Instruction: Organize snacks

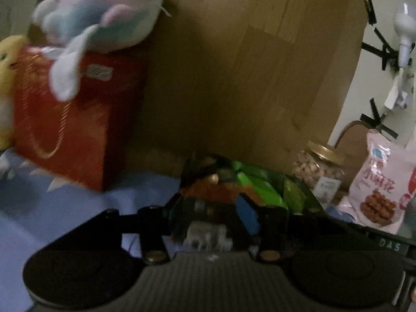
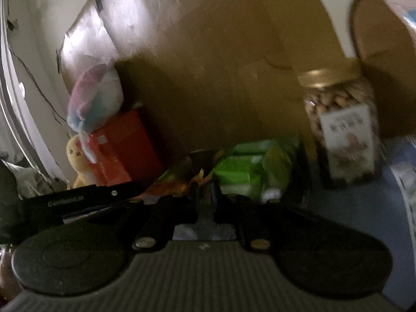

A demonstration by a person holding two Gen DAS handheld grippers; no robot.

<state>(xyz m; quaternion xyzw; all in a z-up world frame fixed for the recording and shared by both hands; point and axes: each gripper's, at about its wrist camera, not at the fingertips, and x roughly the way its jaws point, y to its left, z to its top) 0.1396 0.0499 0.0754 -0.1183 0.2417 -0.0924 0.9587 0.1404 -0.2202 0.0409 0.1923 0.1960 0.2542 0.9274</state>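
Snack packs, green and orange, low centre of both views against your cardboard backdrop.
Your left gripper (image 1: 215, 202) stands partly open around the orange packet (image 1: 208, 189); your right gripper (image 2: 206, 195) is nearly closed, grip unclear; green packet (image 2: 249, 171) just beyond, nut jar (image 2: 343, 130) at right.

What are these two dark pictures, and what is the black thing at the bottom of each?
No robot here: a person carries a hand-held gripper in each hand, each with a fisheye camera looking along its fingers. In the left camera's view, the left hand-held gripper stands partly open around a dark orange snack packet. In the right camera's view, the right hand-held gripper is nearly shut; whether it pinches anything is unclear. On the blue star-patterned cloth lie green snack packets, a gold-lidded glass jar of nuts, a pink snack bag and a red gift box under a pastel plush toy.
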